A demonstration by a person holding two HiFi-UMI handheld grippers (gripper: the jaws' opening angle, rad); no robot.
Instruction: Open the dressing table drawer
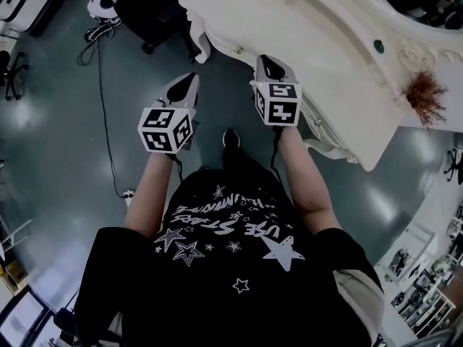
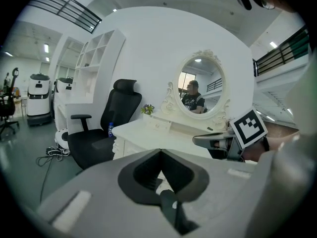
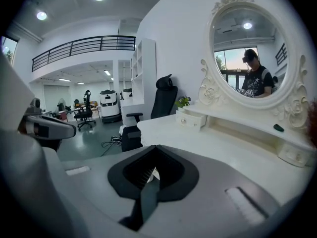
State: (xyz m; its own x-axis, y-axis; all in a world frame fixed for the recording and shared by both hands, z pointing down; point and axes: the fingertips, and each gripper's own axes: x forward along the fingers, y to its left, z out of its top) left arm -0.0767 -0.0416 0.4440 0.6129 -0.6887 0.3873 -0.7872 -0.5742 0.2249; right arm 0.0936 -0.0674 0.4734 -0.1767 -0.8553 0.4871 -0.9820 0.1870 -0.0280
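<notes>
The white dressing table (image 1: 318, 42) stands ahead and to the right in the head view, its carved front edge carrying small knobs (image 1: 238, 50). A little drawer with a knob (image 3: 190, 118) sits on the tabletop below the oval mirror (image 3: 247, 48). My left gripper (image 1: 189, 82) hovers over the floor, left of the table and apart from it. My right gripper (image 1: 265, 61) is raised just before the table's front edge, touching nothing. Both sets of jaws are shut and hold nothing. The left gripper view shows the table (image 2: 148, 133) further off.
A black office chair (image 2: 106, 128) stands by the table's left end, with a blue bottle (image 2: 111, 129) beside it. Cables (image 1: 98, 35) trail across the grey floor at left. A dried plant (image 1: 423, 92) sits on the tabletop at right. White shelves (image 2: 94, 68) line the wall.
</notes>
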